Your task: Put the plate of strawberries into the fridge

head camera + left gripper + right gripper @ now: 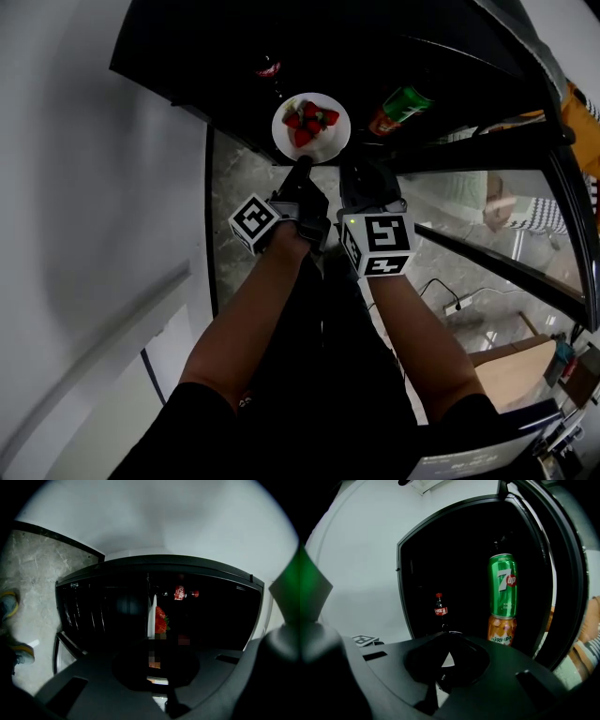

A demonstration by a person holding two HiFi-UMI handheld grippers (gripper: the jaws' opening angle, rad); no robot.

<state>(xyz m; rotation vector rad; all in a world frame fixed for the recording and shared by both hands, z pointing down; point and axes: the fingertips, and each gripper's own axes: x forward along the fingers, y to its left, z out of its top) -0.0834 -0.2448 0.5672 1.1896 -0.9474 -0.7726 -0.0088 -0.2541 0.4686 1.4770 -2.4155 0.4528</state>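
Plate (325, 146) of strawberries (309, 122) gripped at its rim by left gripper's (304, 164) jaws before dark fridge (216, 47); right gripper's (360, 174) jaws closed, just beside.

Cola bottle (441, 609), green can (503, 585), orange can (500, 629)

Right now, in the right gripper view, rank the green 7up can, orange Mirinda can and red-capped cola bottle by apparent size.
1. Green 7up can
2. Orange Mirinda can, base out of sight
3. Red-capped cola bottle, possibly farther back
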